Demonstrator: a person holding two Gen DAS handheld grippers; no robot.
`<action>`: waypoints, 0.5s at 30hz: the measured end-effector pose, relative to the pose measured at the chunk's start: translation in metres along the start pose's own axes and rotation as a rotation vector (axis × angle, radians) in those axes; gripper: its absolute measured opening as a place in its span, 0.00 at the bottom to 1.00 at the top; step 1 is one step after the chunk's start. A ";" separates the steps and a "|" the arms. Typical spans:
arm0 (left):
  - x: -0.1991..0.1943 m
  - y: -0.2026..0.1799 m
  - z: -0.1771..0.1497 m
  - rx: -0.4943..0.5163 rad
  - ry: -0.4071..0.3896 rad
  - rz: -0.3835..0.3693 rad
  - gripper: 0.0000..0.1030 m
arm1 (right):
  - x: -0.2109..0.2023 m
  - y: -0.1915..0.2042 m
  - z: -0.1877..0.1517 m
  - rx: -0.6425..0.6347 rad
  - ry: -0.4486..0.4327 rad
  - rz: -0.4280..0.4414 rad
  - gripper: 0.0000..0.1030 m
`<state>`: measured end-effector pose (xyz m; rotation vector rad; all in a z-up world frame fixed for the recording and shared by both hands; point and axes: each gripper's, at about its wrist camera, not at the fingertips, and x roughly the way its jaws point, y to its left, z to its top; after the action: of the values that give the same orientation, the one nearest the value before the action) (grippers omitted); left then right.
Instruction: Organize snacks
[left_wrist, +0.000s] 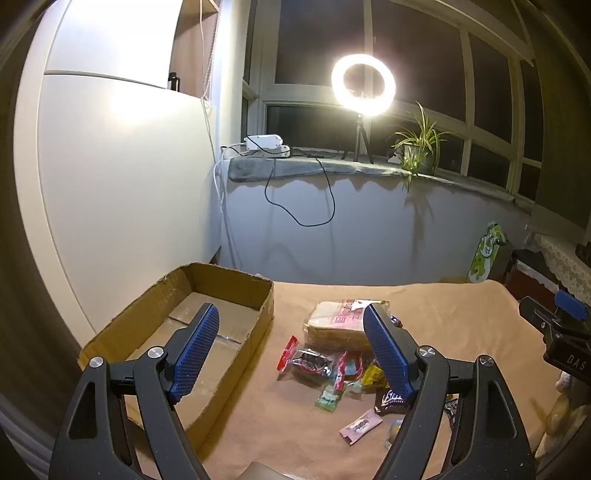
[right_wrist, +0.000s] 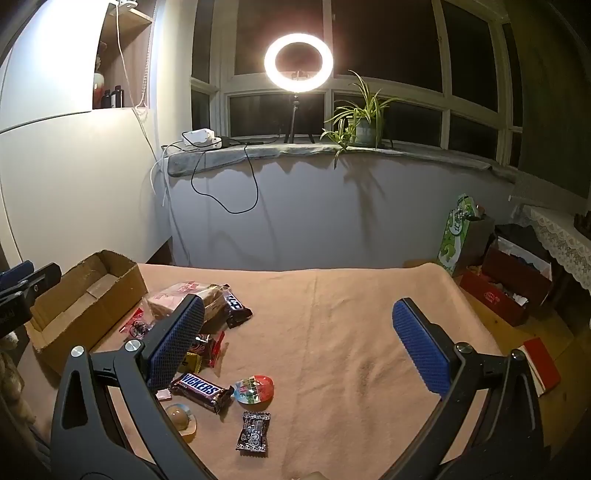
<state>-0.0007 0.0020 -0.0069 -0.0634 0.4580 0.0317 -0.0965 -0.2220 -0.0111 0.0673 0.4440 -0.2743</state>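
Note:
A pile of snacks lies on a peach-coloured cloth (right_wrist: 351, 332). A wrapped sandwich pack (left_wrist: 340, 325) sits at the back, with small candy wrappers (left_wrist: 314, 363) in front of it. In the right wrist view I see a Snickers bar (right_wrist: 201, 392), a round foil-lidded cup (right_wrist: 255, 387), a dark wrapped candy (right_wrist: 254, 432) and a round brown sweet (right_wrist: 180, 415). An open cardboard box (left_wrist: 207, 325) lies left of the pile, with nothing in it. My left gripper (left_wrist: 291, 350) hovers open above the box edge and the pile. My right gripper (right_wrist: 299, 347) hovers open over bare cloth, right of the snacks.
A ring light (right_wrist: 298, 62) on a tripod and a potted plant (right_wrist: 360, 122) stand on the windowsill behind the table. A white cabinet (left_wrist: 129, 184) is at the left. A green bag (right_wrist: 456, 236) and red boxes (right_wrist: 506, 291) sit on the floor at the right.

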 end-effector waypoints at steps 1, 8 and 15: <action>0.000 0.000 0.000 -0.001 0.001 0.001 0.78 | 0.000 0.000 0.000 0.001 0.001 0.000 1.00; 0.000 -0.001 0.001 0.005 -0.006 -0.001 0.79 | 0.001 0.001 -0.002 -0.002 -0.004 0.008 1.00; -0.001 -0.004 0.002 0.010 -0.008 -0.003 0.78 | 0.000 0.004 -0.002 -0.007 -0.010 0.006 1.00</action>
<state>-0.0008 -0.0020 -0.0047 -0.0541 0.4497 0.0263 -0.0959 -0.2181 -0.0132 0.0605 0.4351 -0.2675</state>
